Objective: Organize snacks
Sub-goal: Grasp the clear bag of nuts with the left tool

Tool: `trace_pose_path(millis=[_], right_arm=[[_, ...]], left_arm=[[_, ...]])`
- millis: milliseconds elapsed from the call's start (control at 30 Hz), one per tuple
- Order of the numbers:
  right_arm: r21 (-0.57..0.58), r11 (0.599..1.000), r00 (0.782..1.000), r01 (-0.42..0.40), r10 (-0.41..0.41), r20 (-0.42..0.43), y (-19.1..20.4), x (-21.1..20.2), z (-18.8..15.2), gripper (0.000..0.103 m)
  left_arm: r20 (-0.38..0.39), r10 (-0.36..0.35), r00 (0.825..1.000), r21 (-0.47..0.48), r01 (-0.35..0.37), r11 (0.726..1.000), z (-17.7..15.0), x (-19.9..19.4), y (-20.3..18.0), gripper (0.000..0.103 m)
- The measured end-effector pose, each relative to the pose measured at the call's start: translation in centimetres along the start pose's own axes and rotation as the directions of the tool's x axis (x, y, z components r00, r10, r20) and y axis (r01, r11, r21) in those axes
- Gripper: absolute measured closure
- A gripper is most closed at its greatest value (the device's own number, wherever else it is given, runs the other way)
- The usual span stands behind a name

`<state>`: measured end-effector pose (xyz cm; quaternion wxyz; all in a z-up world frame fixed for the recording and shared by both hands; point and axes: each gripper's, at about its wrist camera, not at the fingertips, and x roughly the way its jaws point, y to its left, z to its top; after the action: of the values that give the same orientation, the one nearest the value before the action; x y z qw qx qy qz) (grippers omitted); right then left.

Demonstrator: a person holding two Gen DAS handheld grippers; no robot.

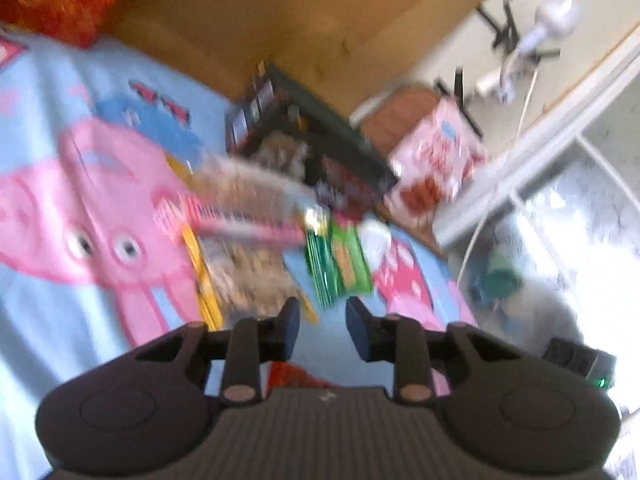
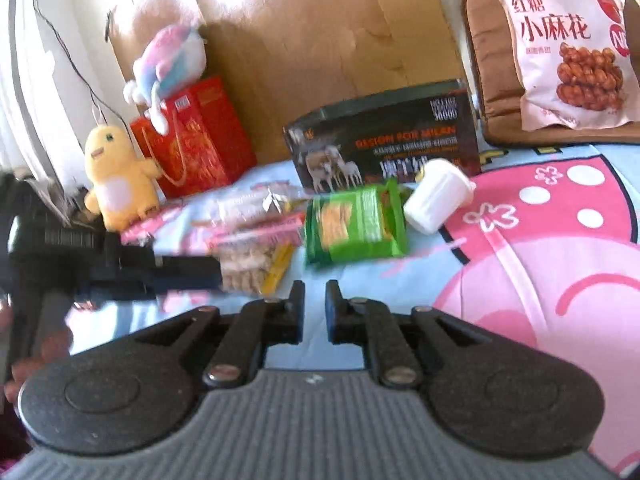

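Although the left wrist view is blurred, the snacks can be counted from the right wrist view. One dark box point(image 2: 384, 136) is seen standing at twelve o'clock of the right gripper point(image 2: 315, 308); it is judged stiff and the heaviest item, best taken by an upper edge or left in place as the container. One large pink bag point(image 2: 568, 40) of twisted pastries is propped at two o'clock on a brown cushion point(image 2: 496, 80), well apart from the rest; its contents are judged brittle, so the crimped top seam would be pinched. One green packet point(image 2: 354, 224) lies flat just ahead on the cartoon sheet point(image 2: 540, 280), light and slippery by appearance, best gripped at an end seam. At least two clear bags point(image 2: 256, 240) of small biscuits are overlapped at eleven o'clock; an exact count cannot be made. One white tub point(image 2: 438, 196) lies tipped at one o'clock, touching the green packet, rigid and likely to roll.

Both the right gripper and the left gripper point(image 1: 322, 326) are held parted and empty.
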<state>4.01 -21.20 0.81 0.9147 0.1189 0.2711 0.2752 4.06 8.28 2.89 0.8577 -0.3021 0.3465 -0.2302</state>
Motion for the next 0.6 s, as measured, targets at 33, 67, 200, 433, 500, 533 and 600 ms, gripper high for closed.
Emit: trace_pose_path(millis=[33,67,200,433,500,533,600], right_arm=[[0.001,1.0,1.0,-0.017,0.017,0.01,0.1,-0.1,0.3,0.088],[-0.005,1.0,0.999,-0.028,0.028,0.024,0.2,-0.3,0.6,0.085],[-0.048,0.998,0.997,-0.037,0.04,0.068,0.8,1.0,2.6,0.062],[-0.138,0.988,0.998,-0.063,0.064,0.004,2.0,7.7,5.6,0.05],[-0.154,0.986,0.998,-0.057,0.052,-0.037,2.1,9.6,5.6,0.05],[-0.151,0.986,0.996,-0.069,0.061,-0.057,2.0,10.5,5.6,0.051],[-0.134,0.985,0.991,-0.112,0.102,-0.085,2.1,11.5,5.2,0.056]], left_arm=[[0.048,0.009,0.999,-0.017,-0.008,1.0,0.7,-0.9,0.3,0.064],[0.102,0.033,0.994,-0.043,-0.028,0.999,1.6,-1.7,0.7,0.047],[0.177,0.11,0.978,-0.138,-0.086,0.987,5.1,-2.4,2.9,0.027],[0.06,0.131,0.99,-0.226,-0.114,0.967,7.4,2.4,6.4,0.022],[0.029,0.103,0.994,-0.238,-0.093,0.967,7.2,3.9,6.9,0.037],[0.004,0.084,0.996,-0.229,-0.081,0.97,7.1,4.7,6.9,0.045],[0.001,0.105,0.994,-0.172,-0.103,0.98,6.5,5.3,6.1,0.049]])
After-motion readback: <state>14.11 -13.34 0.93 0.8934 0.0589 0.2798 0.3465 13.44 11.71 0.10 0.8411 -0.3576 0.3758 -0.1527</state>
